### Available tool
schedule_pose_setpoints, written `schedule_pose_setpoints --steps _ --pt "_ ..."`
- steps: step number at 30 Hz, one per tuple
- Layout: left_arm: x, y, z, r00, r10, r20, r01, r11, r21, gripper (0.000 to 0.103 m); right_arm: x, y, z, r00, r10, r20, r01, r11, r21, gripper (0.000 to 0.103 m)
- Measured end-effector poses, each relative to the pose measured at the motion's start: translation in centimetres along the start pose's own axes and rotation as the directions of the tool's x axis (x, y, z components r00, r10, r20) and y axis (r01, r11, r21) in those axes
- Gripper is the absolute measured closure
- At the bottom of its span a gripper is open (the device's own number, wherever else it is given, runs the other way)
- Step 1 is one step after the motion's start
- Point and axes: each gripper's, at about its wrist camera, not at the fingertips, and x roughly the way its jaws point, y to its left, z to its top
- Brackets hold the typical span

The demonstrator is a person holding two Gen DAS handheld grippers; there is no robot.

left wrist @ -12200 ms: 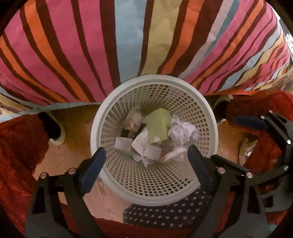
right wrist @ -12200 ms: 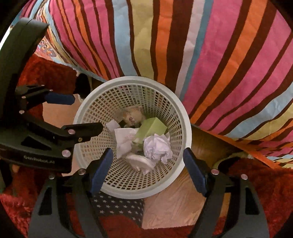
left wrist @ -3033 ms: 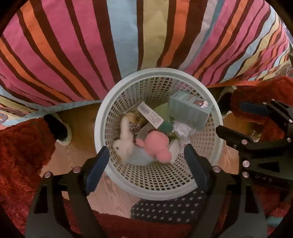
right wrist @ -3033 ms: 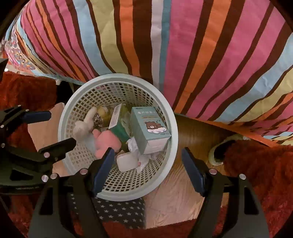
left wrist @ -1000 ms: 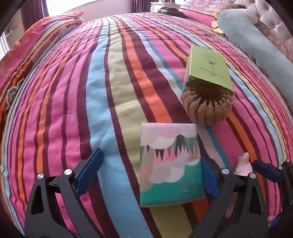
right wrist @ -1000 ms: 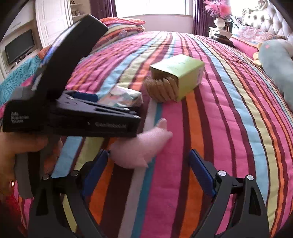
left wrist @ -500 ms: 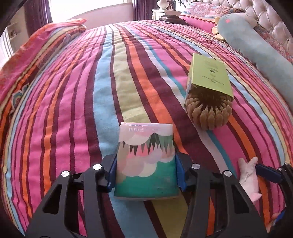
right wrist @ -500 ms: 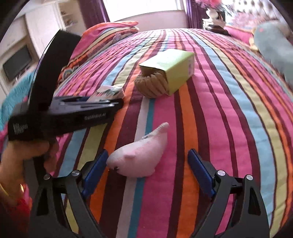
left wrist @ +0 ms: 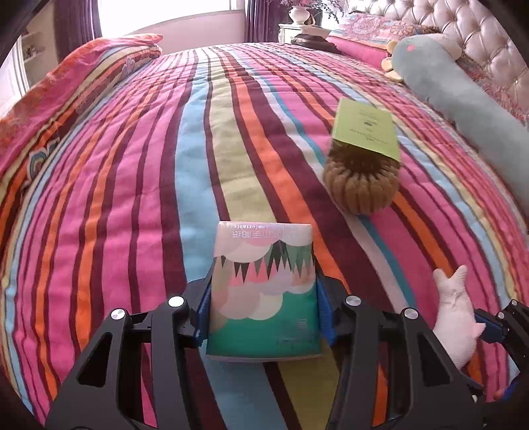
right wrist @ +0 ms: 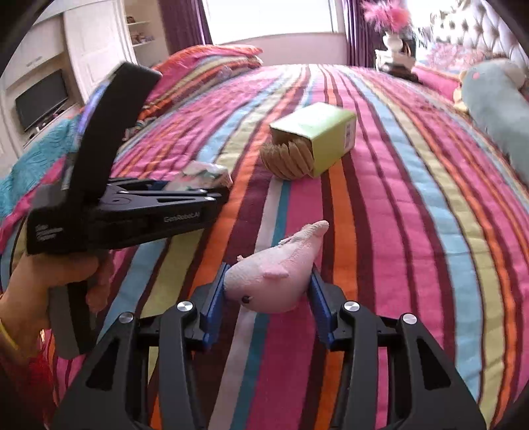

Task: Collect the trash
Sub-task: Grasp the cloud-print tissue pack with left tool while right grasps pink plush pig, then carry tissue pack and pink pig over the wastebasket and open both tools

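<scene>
In the left wrist view my left gripper (left wrist: 263,314) is shut on a tissue pack (left wrist: 263,291) printed with clouds and green. Its blue pads press both long sides, just above the striped bedspread (left wrist: 132,198). My right gripper (right wrist: 266,297) is shut on a pink plush toy (right wrist: 274,278), whose pointed end sticks forward. The same toy (left wrist: 454,317) shows at the right edge of the left view. In the right view the left gripper (right wrist: 198,185) sits to the left, held by a hand (right wrist: 29,297), with the pack's end (right wrist: 205,173) showing.
A green box (left wrist: 365,127) lies farther up the bed with a brown ribbed object (left wrist: 362,183) at its open end; both also show in the right view, box (right wrist: 324,132). A long grey-blue plush (left wrist: 463,92) lies along the right by the tufted headboard (left wrist: 479,29). Pillows (left wrist: 66,89) lie left.
Both grippers left the basket and came to the bed. The left jaws closed on the tissue pack half a second ago; the right jaws have just closed on the pink toy. Both lifted slightly.
</scene>
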Motion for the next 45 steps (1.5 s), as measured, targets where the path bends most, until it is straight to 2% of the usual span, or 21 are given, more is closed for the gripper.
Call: schedule_pose_setpoints --steps 2,5,10,12,16,19,22,24,26,27,29,30,33,35,38,42,45 --pt "-1.0 -0.1 -0.8 0.999 -0.036 0.011 0.036 0.999 -0.017 0.053 -1.8 0.2 -0.6 0.999 -0.006 0.041 0.007 1.000 -0.023 0.059" --pt "-3.2 -0.6 -2.5 0.998 -0.057 0.036 0.057 0.998 -0.013 0.053 -3.5 -0.1 -1.9 0.999 0.001 0.046 0.001 0.999 -0.039 0.059" --pt "-8.7 -1.6 -7.5 0.992 -0.097 0.083 0.095 0.995 0.028 0.053 -8.2 -0.6 -6.4 0.997 0.039 0.066 -0.036 0.998 -0.057 0.059" --pt "-11.8 -2.1 -10.6 0.986 -0.127 0.107 0.123 0.991 0.044 0.053 -10.1 -0.4 -8.2 0.996 0.054 0.067 -0.049 0.996 -0.072 0.059" --pt "-18.5 -3.5 -18.7 0.978 -0.165 0.128 0.158 0.985 0.063 0.053 -15.3 1.4 -14.2 0.991 0.130 0.039 -0.124 0.983 -0.134 0.059" --pt "-22.5 -5.4 -25.3 0.978 -0.178 0.104 0.171 0.982 0.078 0.053 -18.0 3.5 -18.2 0.985 0.174 -0.014 -0.174 0.968 -0.182 0.059" --pt "-24.5 -7.2 -31.5 0.976 -0.214 0.043 0.212 0.976 0.049 0.053 -19.5 5.5 -22.2 0.973 0.211 -0.090 -0.225 0.952 -0.209 0.059" --pt "-24.2 -8.3 -35.3 0.976 -0.215 -0.021 0.216 0.976 0.031 0.053 -18.9 6.4 -24.5 0.968 0.204 -0.147 -0.232 0.949 -0.211 0.059" --pt "-22.4 -9.3 -39.2 0.970 -0.220 -0.104 0.220 0.975 -0.013 0.053 -16.6 6.9 -27.7 0.950 0.194 -0.245 -0.241 0.953 -0.181 0.059" --pt "-21.4 -9.6 -40.5 0.968 -0.215 -0.126 0.213 0.977 -0.026 0.053 -14.9 6.9 -29.5 0.933 0.192 -0.304 -0.248 0.956 -0.158 0.059" --pt "-18.6 -10.4 -43.1 0.971 -0.150 -0.184 0.149 0.989 -0.022 0.053 -12.1 7.1 -32.2 0.914 0.144 -0.381 -0.212 0.967 -0.144 0.059" --pt "-17.5 -10.8 -44.0 0.970 -0.126 -0.208 0.127 0.992 -0.008 0.053 -10.7 7.1 -33.6 0.895 0.131 -0.426 -0.203 0.971 -0.129 0.059" --pt "-13.5 -11.3 -46.9 0.932 -0.145 -0.332 0.138 0.989 -0.043 0.053 -8.0 7.7 -36.5 0.854 0.086 -0.513 -0.185 0.972 -0.145 0.059" --pt "-12.1 -11.4 -48.0 0.912 -0.130 -0.389 0.120 0.991 -0.051 0.053 -7.0 7.9 -37.2 0.835 0.071 -0.546 -0.183 0.971 -0.153 0.059" --pt "-10.8 -11.0 -48.6 0.887 -0.137 -0.441 0.115 0.990 -0.077 0.053 -6.2 8.0 -37.0 0.825 0.064 -0.562 -0.181 0.971 -0.155 0.059" --pt "-10.4 -10.9 -49.0 0.876 -0.133 -0.464 0.107 0.991 -0.081 0.051 -5.2 8.2 -37.4 0.809 0.035 -0.586 -0.171 0.969 -0.178 0.058" --pt "-10.1 -11.1 -49.6 0.865 -0.108 -0.489 0.077 0.994 -0.083 0.041 -5.1 8.9 -37.9 0.806 0.014 -0.592 -0.169 0.964 -0.207 0.047"
